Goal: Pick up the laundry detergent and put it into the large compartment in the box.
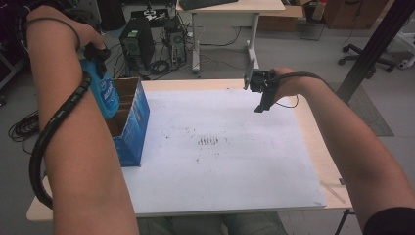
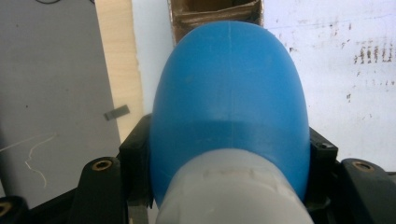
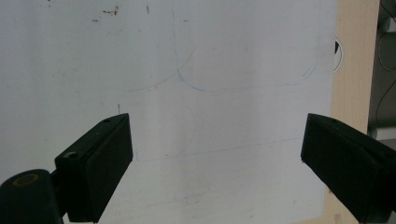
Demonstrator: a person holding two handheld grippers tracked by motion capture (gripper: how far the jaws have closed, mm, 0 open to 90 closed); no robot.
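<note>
My left gripper (image 1: 98, 59) is shut on a blue plastic bottle (image 1: 106, 95) and holds it over the open top of a blue cardboard box (image 1: 131, 125) at the table's left side. In the left gripper view the blue bottle (image 2: 229, 98) with its pale cap toward the camera sits between the left gripper's (image 2: 229, 154) black jaws, and the box opening (image 2: 215, 11) lies beyond it. My right gripper (image 1: 262, 98) hovers over the far right of the white board (image 1: 220, 147). The right gripper (image 3: 215, 149) is open, with nothing between its jaws.
The white board covers most of a wooden table (image 1: 325, 152) and has dark smudges (image 1: 208, 142) near its middle. Beyond the table stand a computer tower (image 1: 137, 41), floor cables, a second desk (image 1: 230, 10) and an office chair (image 1: 367, 56). A black post (image 1: 377, 44) slants at the right.
</note>
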